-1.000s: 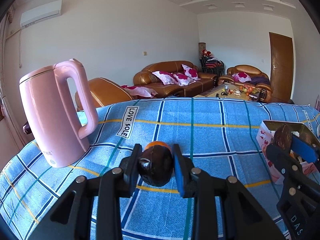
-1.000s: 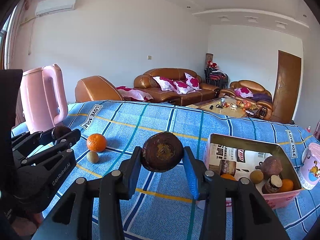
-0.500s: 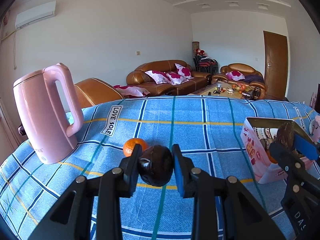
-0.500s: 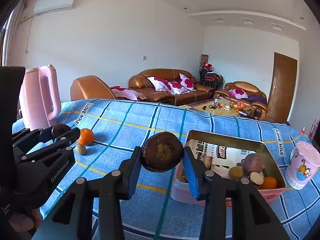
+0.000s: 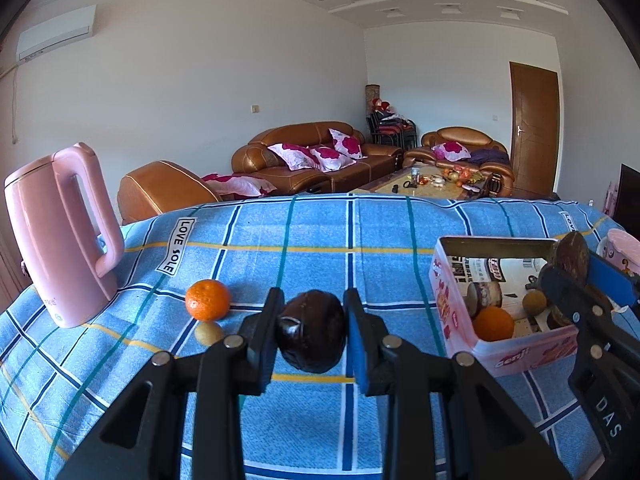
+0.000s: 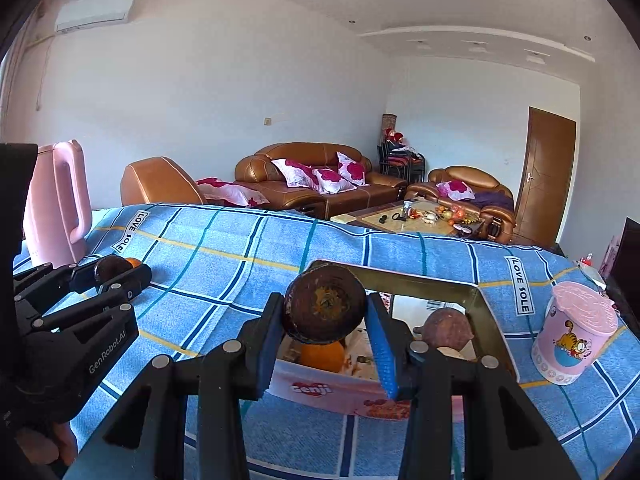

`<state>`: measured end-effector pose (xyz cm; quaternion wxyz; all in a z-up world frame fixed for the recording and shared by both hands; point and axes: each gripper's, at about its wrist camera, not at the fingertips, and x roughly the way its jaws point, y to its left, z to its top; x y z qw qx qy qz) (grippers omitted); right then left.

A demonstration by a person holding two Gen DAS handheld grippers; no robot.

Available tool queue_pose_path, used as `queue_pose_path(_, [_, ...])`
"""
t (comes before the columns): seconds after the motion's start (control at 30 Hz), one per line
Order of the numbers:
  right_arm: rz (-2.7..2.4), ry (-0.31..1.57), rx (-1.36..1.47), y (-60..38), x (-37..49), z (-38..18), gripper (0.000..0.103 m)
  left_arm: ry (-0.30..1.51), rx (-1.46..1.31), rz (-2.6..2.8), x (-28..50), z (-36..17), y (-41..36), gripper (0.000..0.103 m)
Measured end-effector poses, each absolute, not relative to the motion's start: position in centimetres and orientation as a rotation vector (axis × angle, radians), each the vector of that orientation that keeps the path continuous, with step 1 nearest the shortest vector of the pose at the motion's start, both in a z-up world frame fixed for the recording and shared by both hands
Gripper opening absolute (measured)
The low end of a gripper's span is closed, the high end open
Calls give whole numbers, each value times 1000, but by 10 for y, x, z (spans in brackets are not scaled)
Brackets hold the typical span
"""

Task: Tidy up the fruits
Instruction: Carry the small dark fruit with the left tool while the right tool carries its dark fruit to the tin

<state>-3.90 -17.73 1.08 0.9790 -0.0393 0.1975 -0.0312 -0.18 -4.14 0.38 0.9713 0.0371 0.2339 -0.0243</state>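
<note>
My left gripper (image 5: 313, 334) is shut on a dark brown round fruit (image 5: 311, 336), held above the blue checked tablecloth. My right gripper (image 6: 325, 320) is shut on a second dark brown fruit (image 6: 324, 307) and hovers over the near left corner of the pink box (image 6: 320, 390). The box (image 5: 516, 354) holds an orange (image 5: 493, 323), a small tan fruit (image 5: 534, 302) and other dark fruits. An orange (image 5: 208, 299) and a small yellowish fruit (image 5: 208, 333) lie on the cloth left of my left gripper.
A pink kettle (image 5: 60, 236) stands at the table's left. A pink cartoon cup (image 6: 572, 340) stands right of the box. Sofas and a coffee table lie beyond the table's far edge.
Both grippers moved right with their fruits. The right gripper now hangs over the box's near corner; the loose orange has slid further left in the left wrist view.
</note>
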Motion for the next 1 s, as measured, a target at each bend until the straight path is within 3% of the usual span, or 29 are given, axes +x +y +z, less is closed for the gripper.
queue_pose_path(1.0, [-330, 395, 63, -319, -33, 23, 43, 472, 122, -282, 5, 5, -156, 32])
